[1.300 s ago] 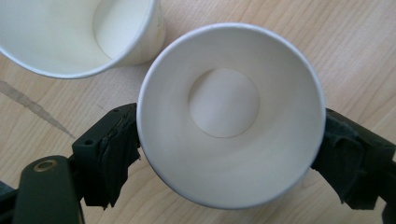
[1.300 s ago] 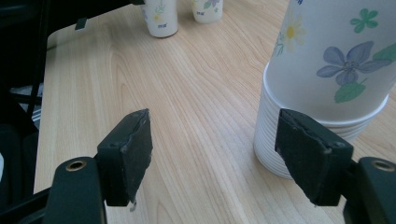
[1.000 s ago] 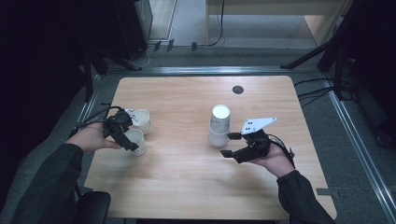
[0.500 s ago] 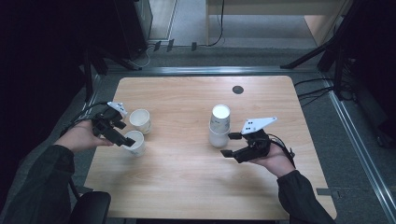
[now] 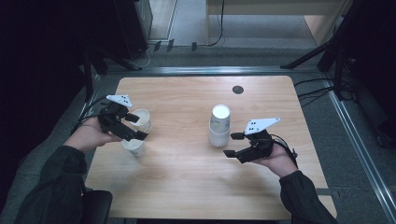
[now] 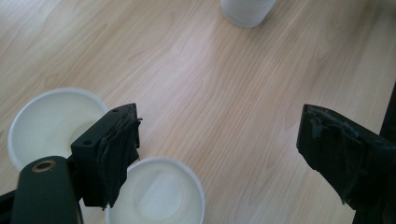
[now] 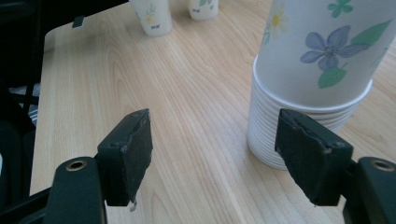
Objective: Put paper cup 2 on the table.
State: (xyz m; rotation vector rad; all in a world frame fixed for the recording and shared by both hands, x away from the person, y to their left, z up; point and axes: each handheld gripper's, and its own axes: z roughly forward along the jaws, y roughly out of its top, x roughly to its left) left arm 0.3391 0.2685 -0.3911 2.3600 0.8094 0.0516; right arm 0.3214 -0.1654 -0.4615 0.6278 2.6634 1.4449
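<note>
Left claw (image 5: 132, 127) spread over two cups (image 5: 141, 120) at surface's (image 5: 187, 186) left; right claw (image 5: 233, 144) spread beside cup stack (image 5: 219, 126); best approach stack squarely, grip top cup's wall gently

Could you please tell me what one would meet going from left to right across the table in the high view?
Left gripper → two single paper cups beside it → upside-down stack of paper cups → right gripper, jaws open toward the stack.
</note>
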